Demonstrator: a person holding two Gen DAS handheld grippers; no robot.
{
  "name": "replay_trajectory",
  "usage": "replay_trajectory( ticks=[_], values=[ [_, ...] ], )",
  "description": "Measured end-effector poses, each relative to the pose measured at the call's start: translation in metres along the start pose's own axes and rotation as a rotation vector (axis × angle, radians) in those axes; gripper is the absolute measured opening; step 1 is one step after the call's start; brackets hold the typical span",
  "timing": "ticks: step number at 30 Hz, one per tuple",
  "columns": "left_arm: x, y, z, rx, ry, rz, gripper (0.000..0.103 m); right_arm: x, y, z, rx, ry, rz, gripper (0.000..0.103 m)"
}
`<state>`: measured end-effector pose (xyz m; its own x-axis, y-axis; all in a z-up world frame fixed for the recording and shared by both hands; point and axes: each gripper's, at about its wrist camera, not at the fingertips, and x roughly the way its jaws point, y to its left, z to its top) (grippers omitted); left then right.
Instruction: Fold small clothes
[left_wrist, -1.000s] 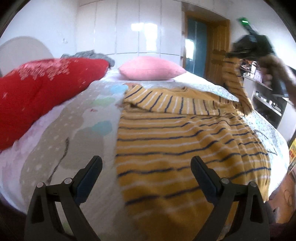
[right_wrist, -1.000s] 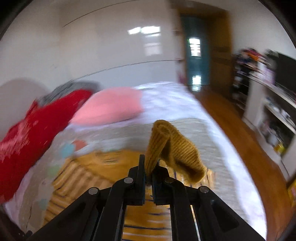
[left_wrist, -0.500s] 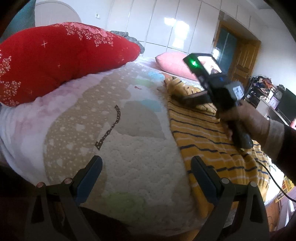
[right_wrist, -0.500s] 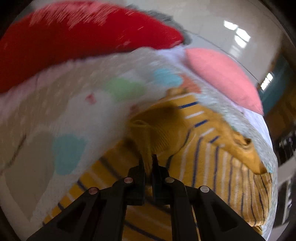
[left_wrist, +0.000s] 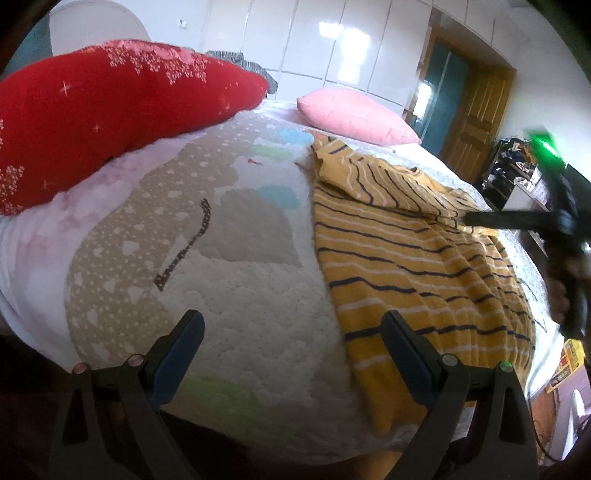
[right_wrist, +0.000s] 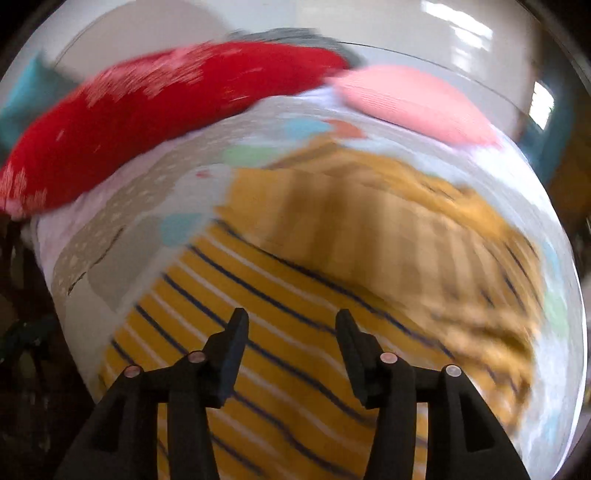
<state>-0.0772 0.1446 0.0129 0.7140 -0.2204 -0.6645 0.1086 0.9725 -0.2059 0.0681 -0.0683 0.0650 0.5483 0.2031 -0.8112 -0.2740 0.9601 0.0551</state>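
Observation:
A mustard-yellow striped sweater (left_wrist: 413, 251) lies spread on the bed, with one sleeve folded across its upper part. In the left wrist view my left gripper (left_wrist: 291, 332) hovers open over the bed's near edge, just left of the sweater's hem, with nothing between its fingers. The right gripper, held by a hand, reaches in from the right over the sweater's far side. In the blurred right wrist view the right gripper (right_wrist: 291, 328) has its jaws opening above the sweater (right_wrist: 303, 332), and nothing is held between them.
A red cushion (left_wrist: 110, 107) lies at the back left and a pink pillow (left_wrist: 354, 116) at the head of the bed. The patterned quilt (left_wrist: 207, 236) covers the bed's left half. A wooden door (left_wrist: 476, 110) and cluttered shelves (left_wrist: 517, 173) stand at the right.
The right gripper carried the sleeve down across the sweater, let go of it and drew back to the right with its jaws apart. The left gripper shifted left toward the bed's edge.

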Motion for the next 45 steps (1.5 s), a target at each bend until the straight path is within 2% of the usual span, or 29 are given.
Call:
replay_trajectory(
  ticks=[3,7,10,13,18,20,24,27,31,33,35,36,40,42,45],
  values=[
    [0.007,-0.002,0.002,-0.021,0.029,-0.019,0.096,-0.040,-0.075,-0.039,0.143,-0.013,-0.136,0.058],
    [0.018,-0.010,0.007,-0.028,0.064,-0.050,0.096,-0.085,-0.147,-0.088,0.305,-0.022,-0.256,0.063],
    [0.030,-0.019,0.012,-0.022,0.097,-0.083,0.096,-0.110,-0.183,-0.127,0.444,-0.054,-0.239,0.065],
    [0.042,-0.028,0.015,0.008,0.115,-0.092,0.096,-0.116,-0.197,-0.161,0.544,-0.086,-0.151,0.065],
    [0.058,-0.044,0.022,0.053,0.146,-0.124,0.096,-0.095,-0.185,-0.192,0.618,-0.114,0.044,0.065],
    [0.060,-0.047,0.023,0.036,0.158,-0.166,0.096,-0.081,-0.175,-0.196,0.640,-0.126,0.127,0.065],
    [0.061,-0.046,0.021,-0.037,0.173,-0.263,0.096,-0.065,-0.159,-0.195,0.651,-0.163,0.195,0.069],
    [0.058,-0.044,0.018,-0.078,0.169,-0.304,0.096,-0.051,-0.149,-0.194,0.684,-0.178,0.340,0.069],
    [0.053,-0.041,0.013,-0.113,0.186,-0.385,0.095,-0.046,-0.128,-0.192,0.642,-0.194,0.352,0.069],
    [0.051,-0.041,0.010,-0.116,0.204,-0.420,0.084,-0.046,-0.121,-0.196,0.637,-0.202,0.368,0.069],
    [0.048,-0.040,0.008,-0.113,0.208,-0.414,0.071,-0.047,-0.120,-0.200,0.643,-0.206,0.391,0.069],
    [0.048,-0.038,0.006,-0.114,0.209,-0.419,0.069,-0.047,-0.118,-0.203,0.653,-0.208,0.423,0.069],
    [0.048,-0.031,0.002,-0.177,0.207,-0.476,0.068,-0.045,-0.103,-0.209,0.626,-0.176,0.519,0.071],
    [0.048,-0.032,0.000,-0.183,0.205,-0.492,0.068,-0.042,-0.087,-0.209,0.579,-0.150,0.516,0.071],
    [0.047,-0.038,-0.003,-0.152,0.211,-0.504,0.070,-0.040,-0.078,-0.208,0.572,-0.147,0.512,0.071]
  ],
)
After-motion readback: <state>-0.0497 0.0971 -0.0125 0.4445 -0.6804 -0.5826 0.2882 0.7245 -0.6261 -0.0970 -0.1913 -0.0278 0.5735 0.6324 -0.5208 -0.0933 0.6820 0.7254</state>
